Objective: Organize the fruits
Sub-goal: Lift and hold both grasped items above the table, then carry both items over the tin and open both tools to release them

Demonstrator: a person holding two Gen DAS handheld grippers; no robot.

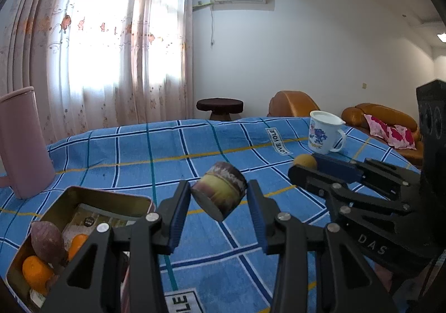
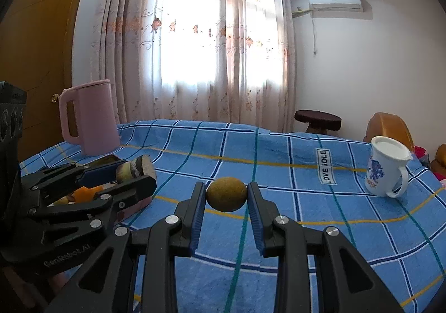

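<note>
Left gripper [image 1: 218,196] jaws clamped on stubby cylindrical sugarcane piece [image 1: 220,190], held above checked cloth table [image 1: 167,151] beside open tin box [image 1: 83,207] rim, right gripper [image 2: 226,196] jaws clamped on round matte brown fruit [image 2: 226,194], bare cloth ahead toward mug [image 2: 387,171].

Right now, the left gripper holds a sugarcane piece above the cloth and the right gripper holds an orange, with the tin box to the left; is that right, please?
Not quite. The right gripper holds a round brownish-yellow fruit, not an orange, as the right wrist view shows. The rest stands: the left gripper holds the sugarcane piece above the cloth, with the tin box to the left.
</note>
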